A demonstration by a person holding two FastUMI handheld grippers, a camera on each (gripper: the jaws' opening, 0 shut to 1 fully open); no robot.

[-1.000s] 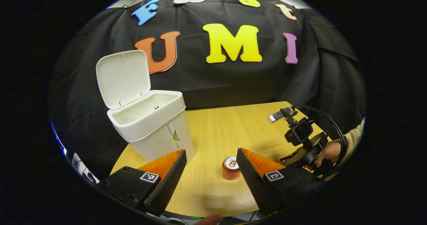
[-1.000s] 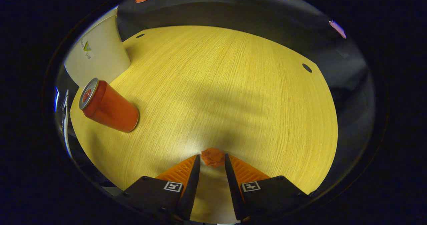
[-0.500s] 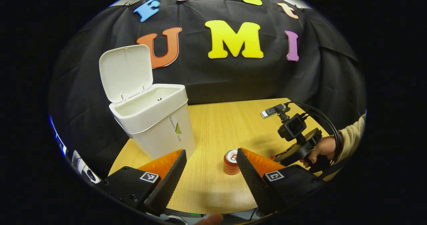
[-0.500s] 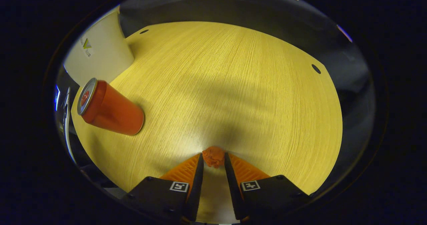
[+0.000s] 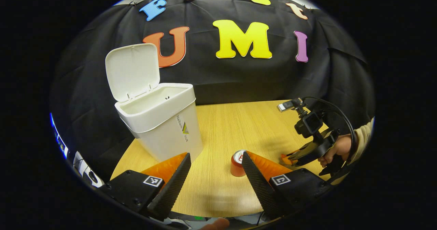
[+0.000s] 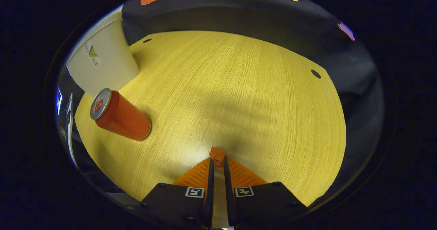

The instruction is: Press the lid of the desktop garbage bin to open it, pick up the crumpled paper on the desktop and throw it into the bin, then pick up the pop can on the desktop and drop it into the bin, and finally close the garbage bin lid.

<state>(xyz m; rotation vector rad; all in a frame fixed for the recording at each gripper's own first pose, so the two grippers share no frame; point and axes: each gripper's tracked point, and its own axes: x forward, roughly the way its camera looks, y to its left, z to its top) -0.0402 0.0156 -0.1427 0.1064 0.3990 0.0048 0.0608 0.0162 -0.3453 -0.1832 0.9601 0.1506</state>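
Paper [image 6: 217, 154] just got pinched tight by the right gripper [image 6: 217, 163], which was wider a moment ago. Bin [image 5: 160, 120] is already open, so drop-off's next. Left gripper [image 5: 215, 161] hangs spread.

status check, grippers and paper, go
Right gripper shut on crumpled paper. Left gripper open, idle. Bin lid up, pop can upright, path clear.

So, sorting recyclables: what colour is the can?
Orange-red can with a silver top, best in the right gripper view.

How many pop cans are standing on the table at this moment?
1. The pop can stands upright on the table, near the open bin. Others may be hidden.
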